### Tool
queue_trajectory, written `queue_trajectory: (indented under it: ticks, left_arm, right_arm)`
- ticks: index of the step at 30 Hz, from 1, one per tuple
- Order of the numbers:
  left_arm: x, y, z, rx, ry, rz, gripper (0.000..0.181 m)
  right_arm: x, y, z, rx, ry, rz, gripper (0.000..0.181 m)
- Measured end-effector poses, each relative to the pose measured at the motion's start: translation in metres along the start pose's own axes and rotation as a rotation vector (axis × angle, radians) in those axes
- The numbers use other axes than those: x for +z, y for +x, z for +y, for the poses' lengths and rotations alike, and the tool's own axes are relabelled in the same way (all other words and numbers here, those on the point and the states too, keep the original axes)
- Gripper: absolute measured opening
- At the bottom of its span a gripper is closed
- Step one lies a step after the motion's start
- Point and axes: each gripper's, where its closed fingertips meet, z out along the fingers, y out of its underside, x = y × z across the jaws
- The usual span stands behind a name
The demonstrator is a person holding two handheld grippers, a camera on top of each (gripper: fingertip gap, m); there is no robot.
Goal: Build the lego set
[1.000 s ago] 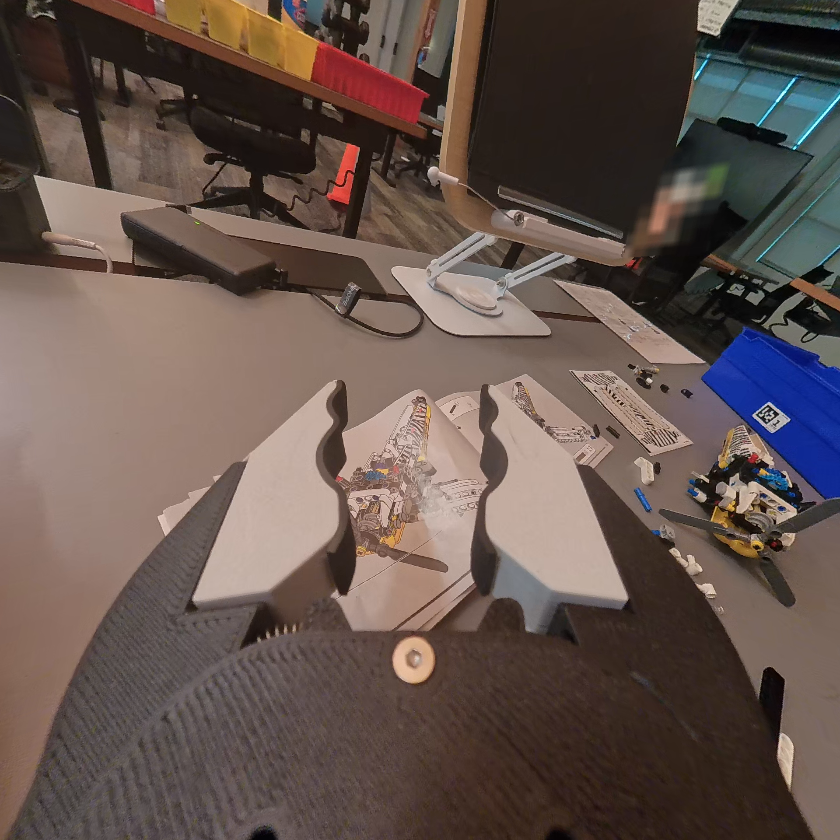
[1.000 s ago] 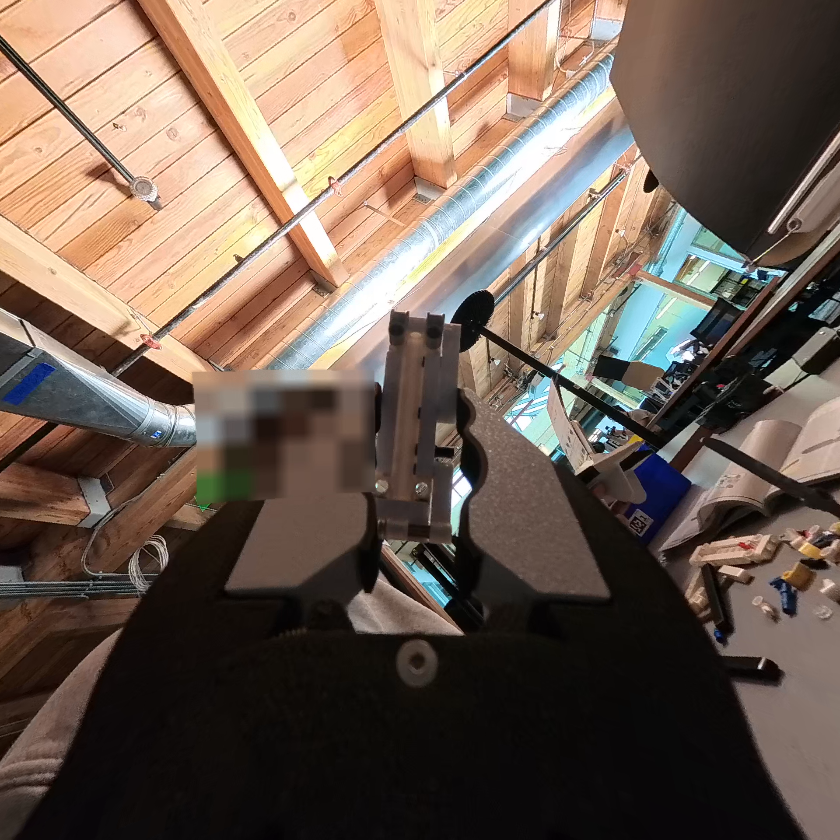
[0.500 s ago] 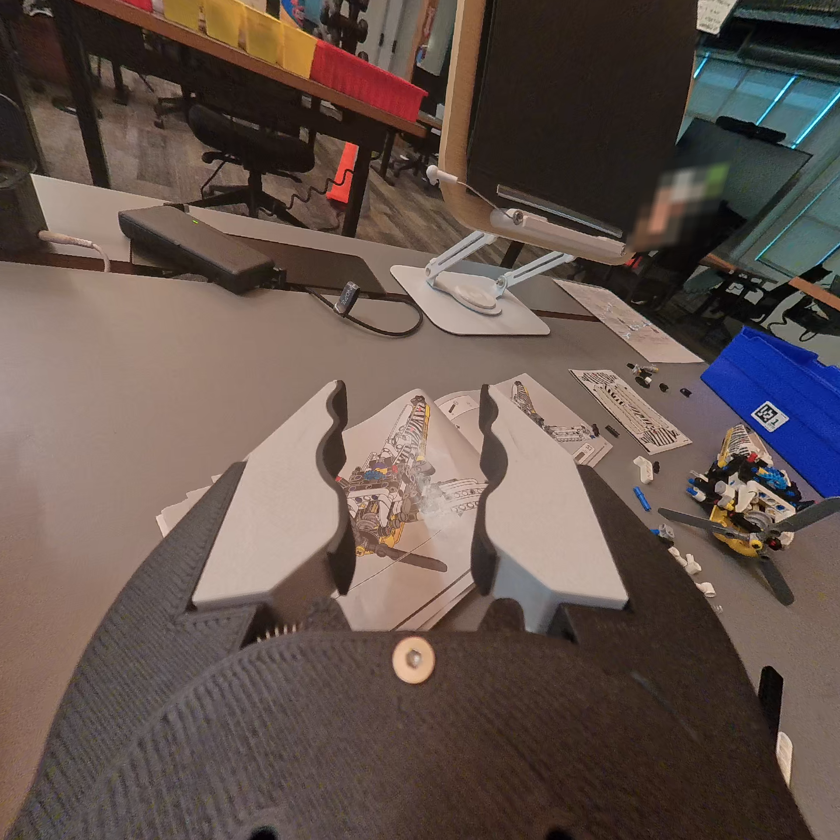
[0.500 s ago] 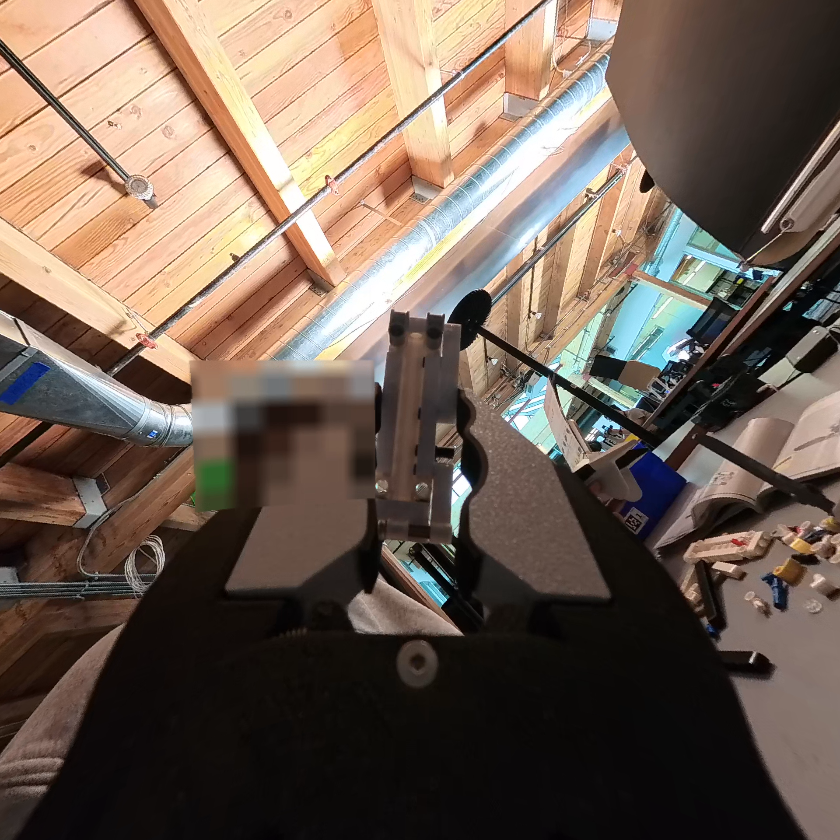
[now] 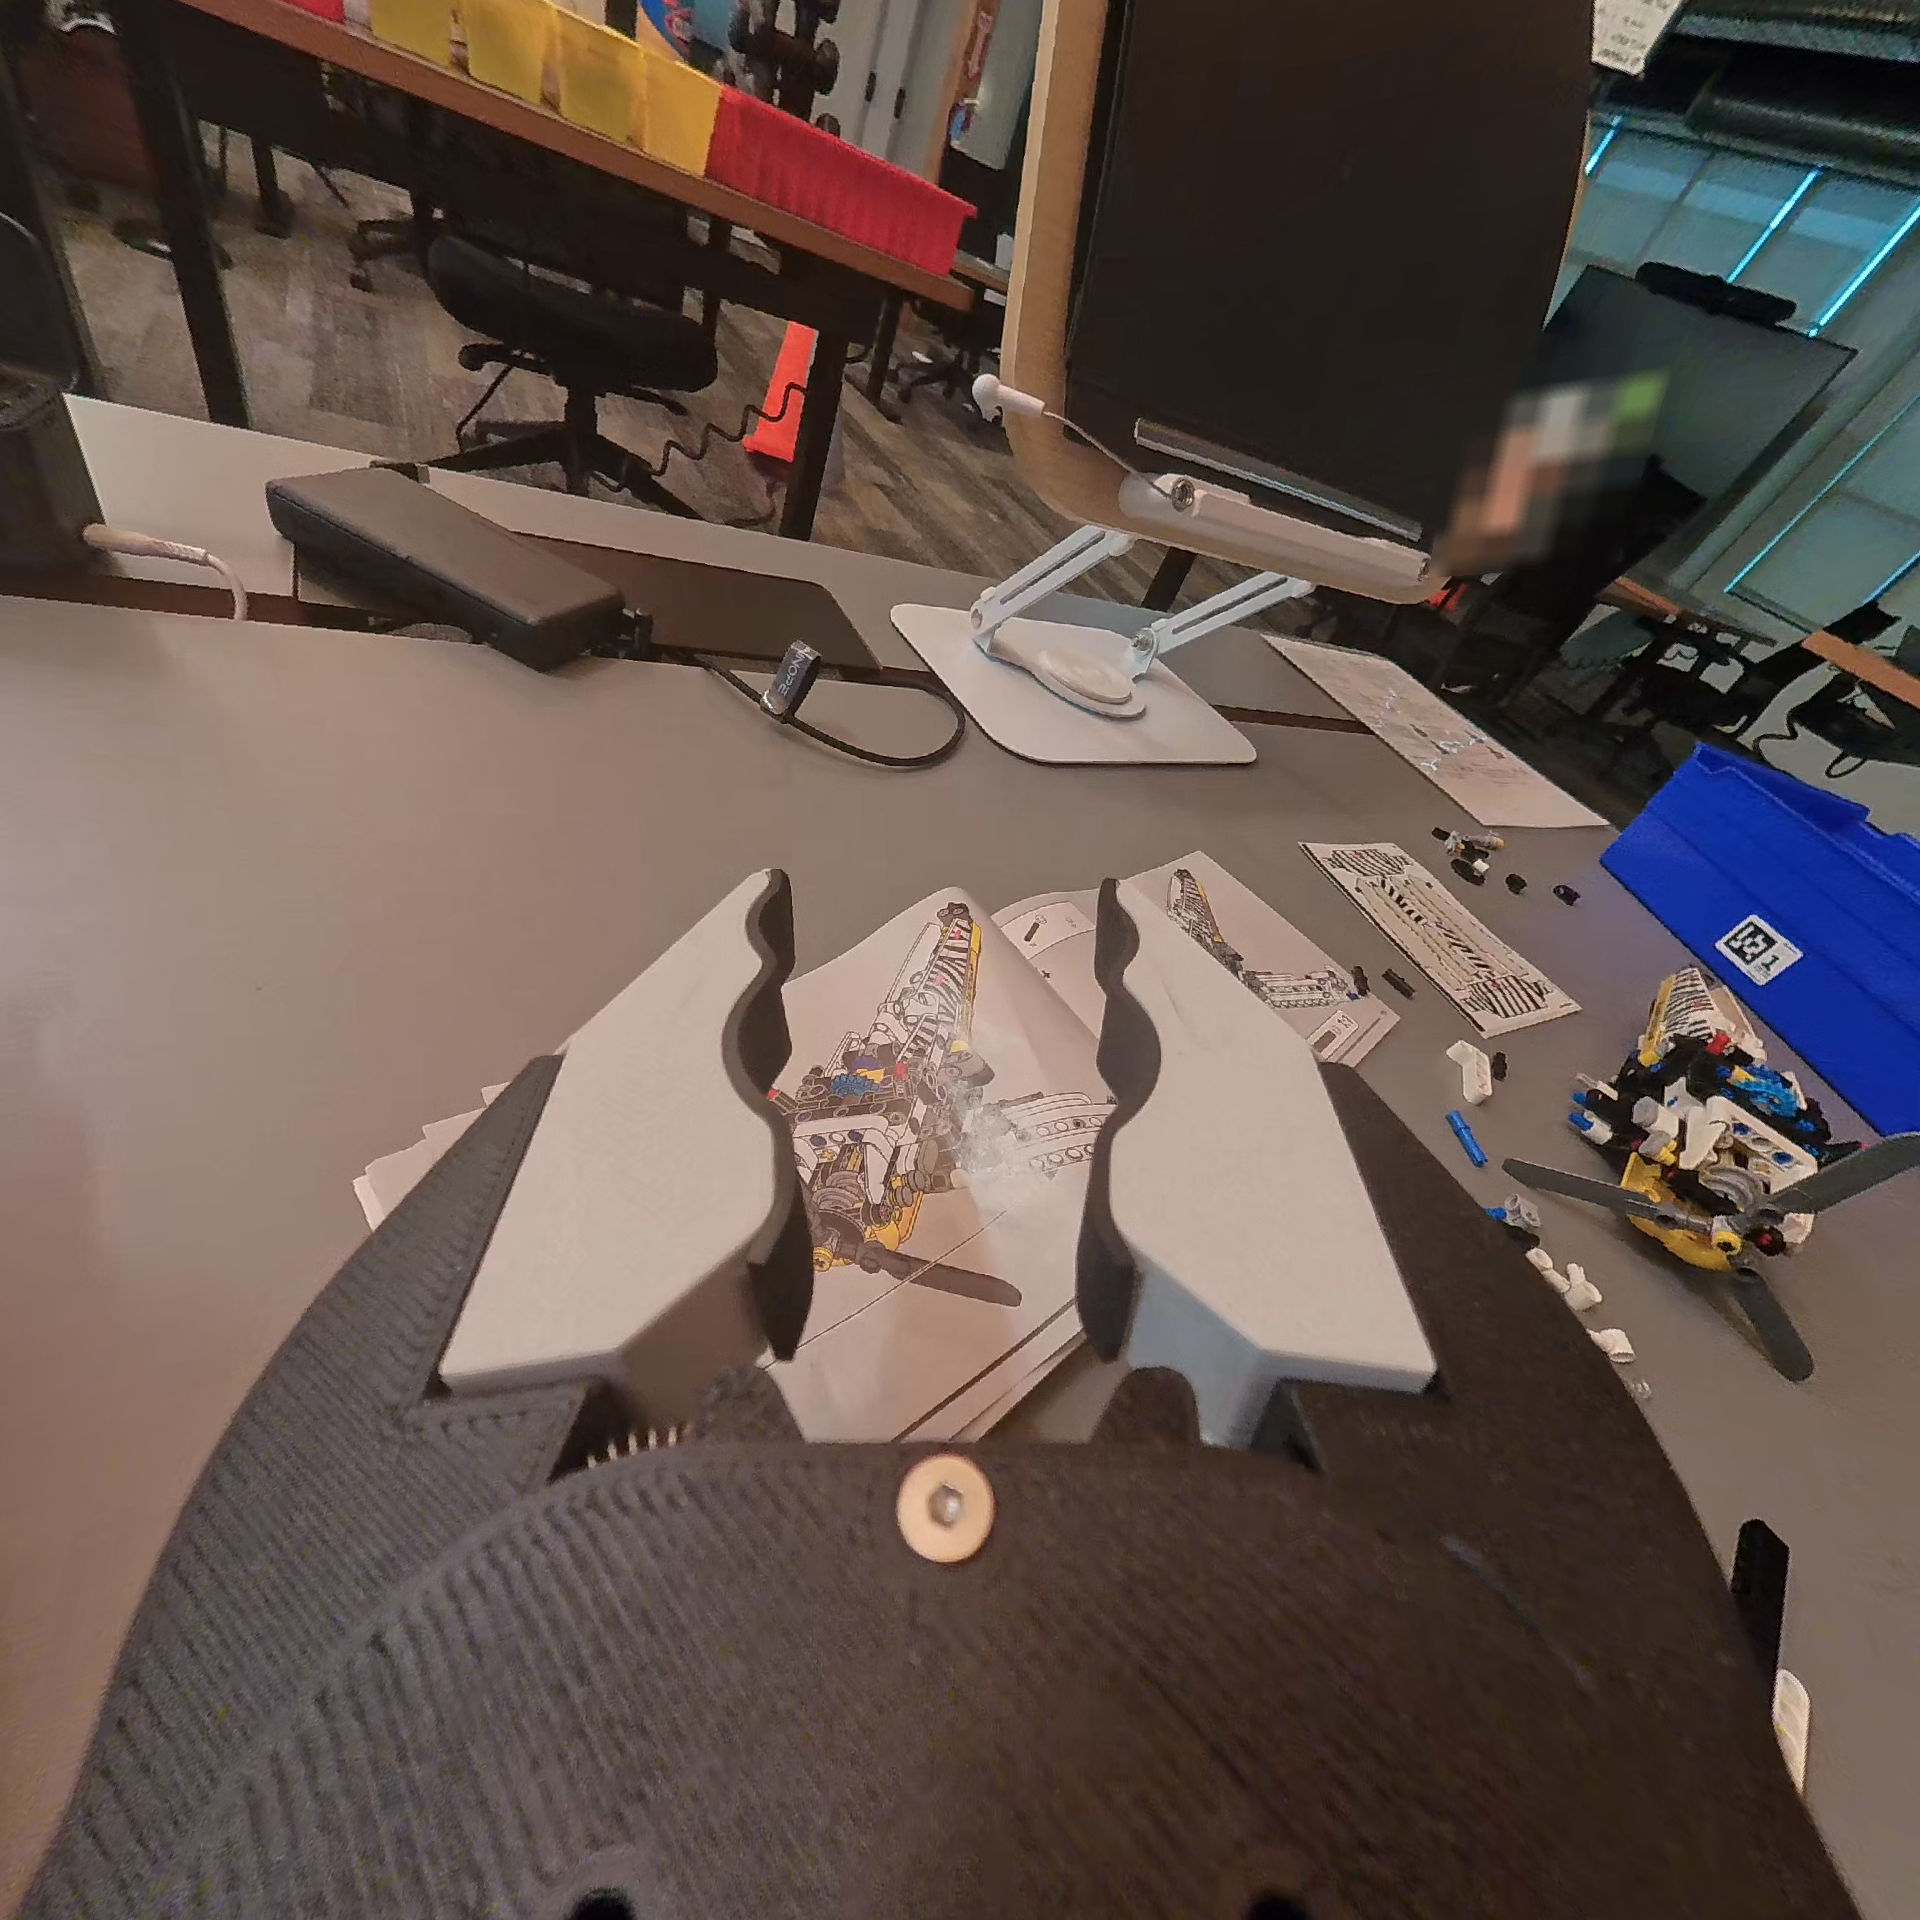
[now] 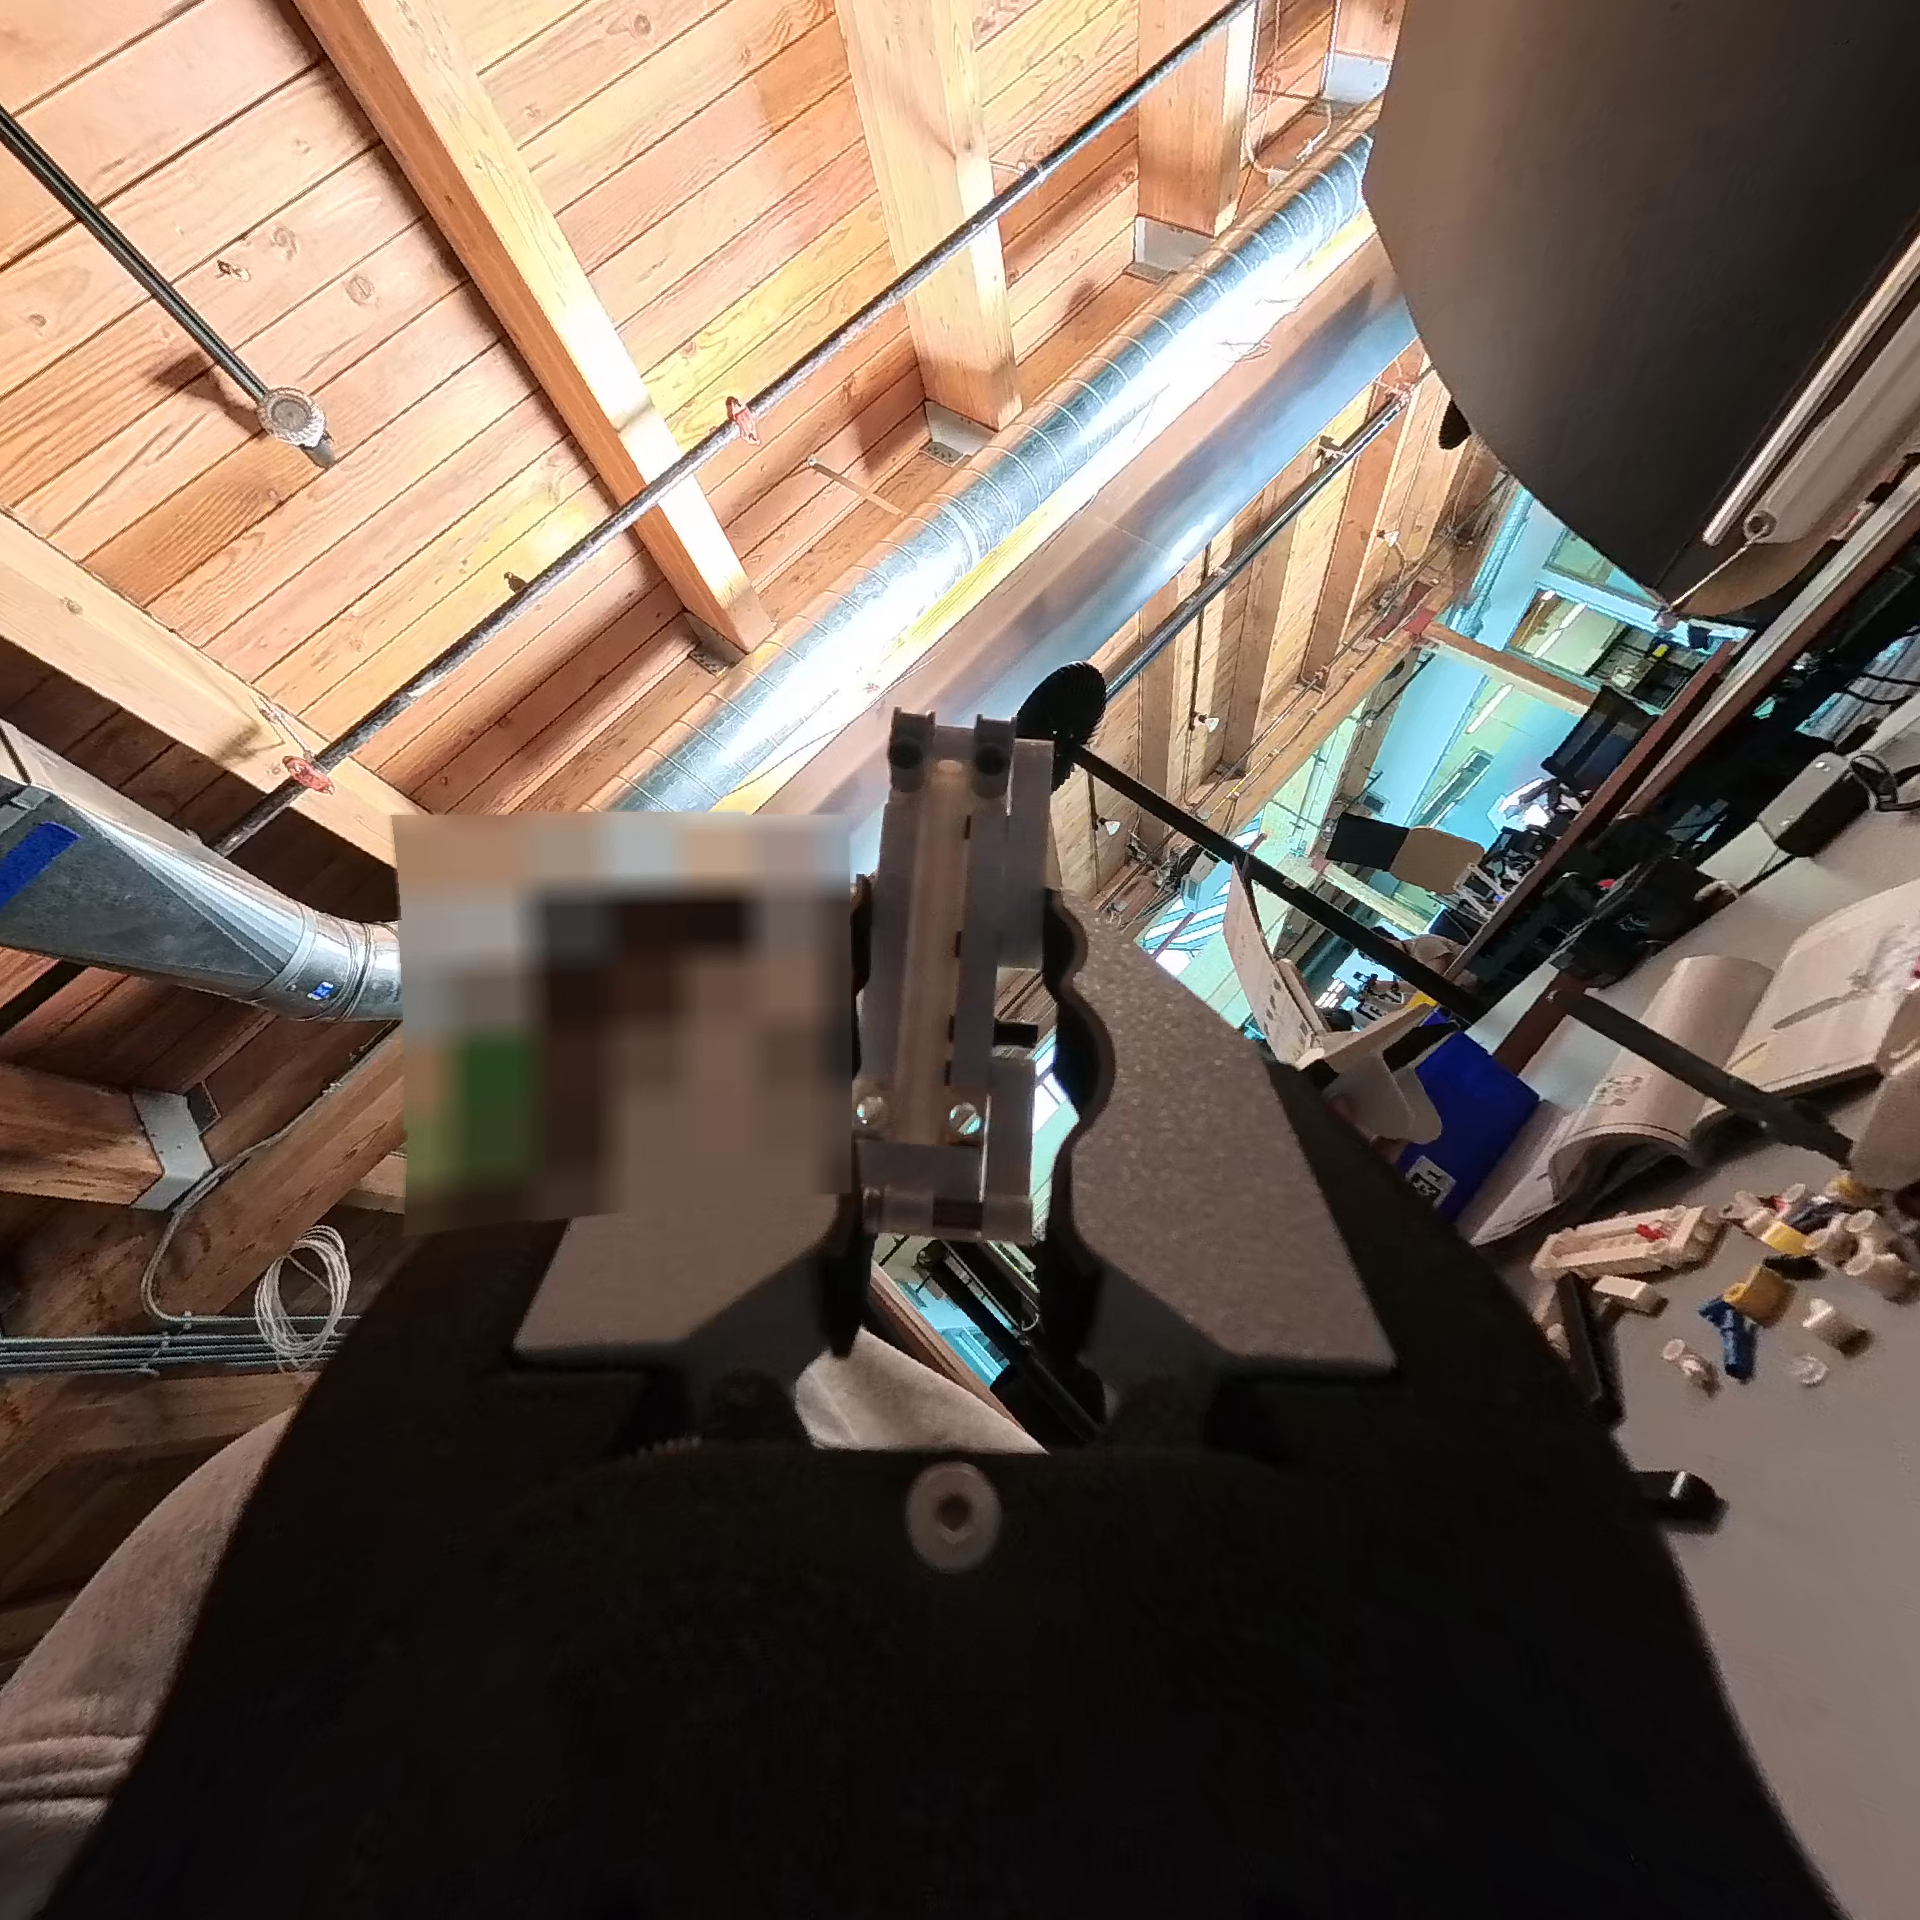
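My left gripper (image 5: 940, 914) is open and empty, held above the open instruction booklet (image 5: 935, 1122) on the grey table (image 5: 312, 831). A partly built yellow, white and blue lego plane (image 5: 1694, 1132) with a grey propeller lies at the right, with small loose pieces (image 5: 1558, 1268) beside it. My right gripper (image 6: 951, 935) is tilted up toward the ceiling and is shut on a long grey lego beam assembly (image 6: 951, 966) with a black axle and gear (image 6: 1070, 696) sticking out of it. Its left finger is hidden by a blur.
A tablet on a white stand (image 5: 1081, 686) rises at the back. A blue bin (image 5: 1766, 914) sits at the right, sticker sheets (image 5: 1434, 935) lie before it, and a black power pack with cable (image 5: 436, 561) lies at the back left. Loose pieces (image 6: 1766, 1288) lie on the table in the right wrist view. My right fingertips sit around 45 cm from my left ones.
Almost nothing has changed. The right gripper has tilted slightly with the beam assembly still in it. The left gripper has stayed in place.
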Motion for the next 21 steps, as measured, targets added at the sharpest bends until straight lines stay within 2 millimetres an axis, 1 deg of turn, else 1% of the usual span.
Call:
queue_trajectory:
  ticks: [6, 8, 9, 10, 12, 14, 15, 16, 18, 21]
  left_arm:
    - [0.0, 0.0, 0.0, 0.0, -0.001, 0.0, 0.057]
    - [0.0, 0.0, 0.0, 0.0, -0.002, 0.0, 0.057]
    - [0.0, 0.0, 0.001, 0.0, -0.003, 0.001, 0.057]
    - [0.0, 0.0, 0.001, 0.0, -0.003, 0.001, 0.057]
    - [0.0, 0.001, 0.0, 0.001, -0.002, 0.001, 0.057]
    - [0.0, 0.001, 0.0, 0.002, -0.002, 0.001, 0.057]
    - [0.001, 0.0, 0.001, 0.002, -0.003, 0.0, 0.057]
    - [0.001, 0.0, 0.001, 0.002, -0.004, -0.001, 0.057]
    - [0.001, 0.0, 0.002, 0.004, -0.006, -0.002, 0.057]
    - [0.002, 0.002, 0.003, 0.011, -0.012, -0.002, 0.057]
  right_arm:
    - [-0.006, 0.009, -0.001, -0.038, -0.019, 0.053, 0.03]
    - [-0.009, 0.018, 0.004, -0.101, -0.066, 0.118, 0.03]
    - [-0.011, 0.027, 0.009, -0.165, -0.116, 0.187, 0.031]
    - [-0.016, 0.04, 0.015, -0.262, -0.184, 0.29, 0.031]
    - [-0.032, 0.065, 0.017, -0.556, -0.333, 0.509, 0.031]
    - [-0.048, 0.074, 0.014, -0.922, -0.469, 0.641, 0.031]
    - [-0.051, 0.074, 0.014, -1.067, -0.519, 0.669, 0.031]
    - [-0.052, 0.072, 0.017, -1.158, -0.557, 0.669, 0.031]
    - [-0.046, 0.064, 0.027, -1.218, -0.599, 0.621, 0.031]
    - [-0.034, 0.051, 0.037, -1.24, -0.605, 0.525, 0.031]
